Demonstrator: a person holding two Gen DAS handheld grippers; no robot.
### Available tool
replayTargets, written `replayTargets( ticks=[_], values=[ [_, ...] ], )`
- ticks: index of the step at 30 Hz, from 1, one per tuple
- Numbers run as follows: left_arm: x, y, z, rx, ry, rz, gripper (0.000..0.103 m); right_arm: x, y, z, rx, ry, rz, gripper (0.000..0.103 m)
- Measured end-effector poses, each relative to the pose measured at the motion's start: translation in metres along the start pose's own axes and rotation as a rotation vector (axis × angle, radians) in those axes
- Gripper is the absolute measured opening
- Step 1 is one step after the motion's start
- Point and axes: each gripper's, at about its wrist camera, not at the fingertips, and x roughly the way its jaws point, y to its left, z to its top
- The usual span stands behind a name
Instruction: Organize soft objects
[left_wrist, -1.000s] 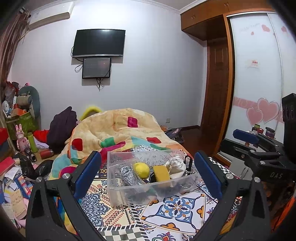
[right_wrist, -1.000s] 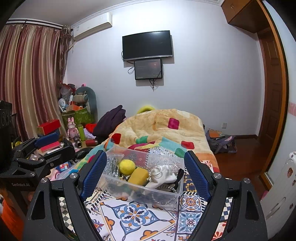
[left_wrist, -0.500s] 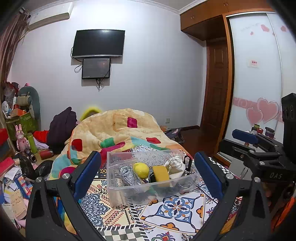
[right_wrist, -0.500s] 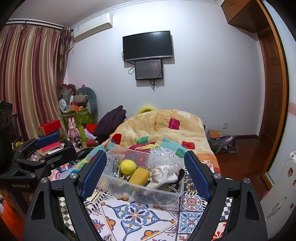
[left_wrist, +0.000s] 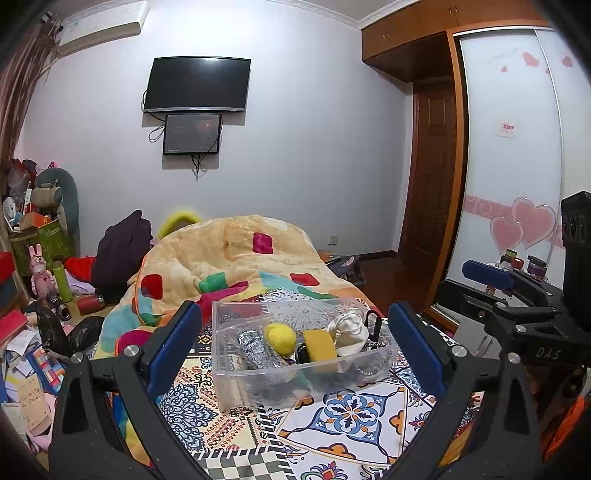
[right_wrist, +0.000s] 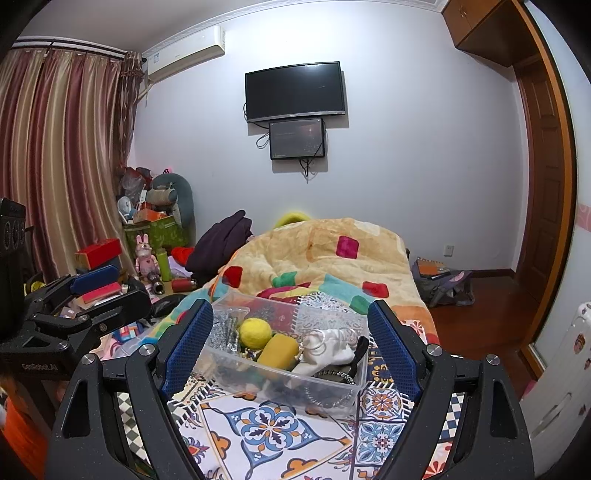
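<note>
A clear plastic bin (left_wrist: 236, 384) (right_wrist: 236, 363) stands on the patterned bed cover. It holds a yellow ball (left_wrist: 281, 339) (right_wrist: 254, 333), a yellow sponge (left_wrist: 320, 345) (right_wrist: 277, 351), a white cloth bundle (left_wrist: 349, 332) (right_wrist: 327, 350), a silvery item (left_wrist: 255, 347) (right_wrist: 225, 326) and dark bits. My left gripper (left_wrist: 295, 347) is open and empty, held in front of the bin. My right gripper (right_wrist: 291, 347) is open and empty, also in front of it. Each gripper shows at the edge of the other's view (left_wrist: 517, 306) (right_wrist: 74, 306).
A rumpled orange quilt (left_wrist: 236, 266) (right_wrist: 332, 254) lies behind the bin. Clutter, boxes and toys (right_wrist: 147, 251) crowd the floor at the left. A bag (right_wrist: 443, 284) lies on the wooden floor by the door. A wardrobe (left_wrist: 509, 166) stands at the right.
Both views have shifted only very slightly. The bin and its contents stay put and both grippers stay open.
</note>
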Motion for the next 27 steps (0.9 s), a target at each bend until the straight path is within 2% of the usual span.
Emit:
replayTargets(
  ticks=[8, 9, 10, 12, 27],
  values=[
    [0.0002, -0.0033, -0.001, 0.015, 0.003, -0.001, 0.102, 0.0025, -0.0005, 0.0003, -0.003, 0.004, 0.0, 0.084],
    [0.0001, -0.0035, -0.0014, 0.015, 0.005, 0.0, 0.102, 0.0032, -0.0003, 0.0003, -0.004, 0.006, -0.001, 0.087],
    [-0.0001, -0.0034, -0.0018, 0.013, 0.006, 0.0, 0.102, 0.0034, -0.0001, 0.0001, -0.003, 0.004, -0.003, 0.096],
    [-0.0002, -0.0029, -0.0019, 0.011, 0.008, -0.002, 0.103, 0.0017, 0.0001, -0.0008, -0.002, -0.013, -0.009, 0.103],
    [0.0025, 0.0023, -0.0007, -0.012, 0.023, -0.004, 0.103, 0.0052, -0.0009, -0.0044, 0.013, -0.001, -0.005, 0.103]
  ],
)
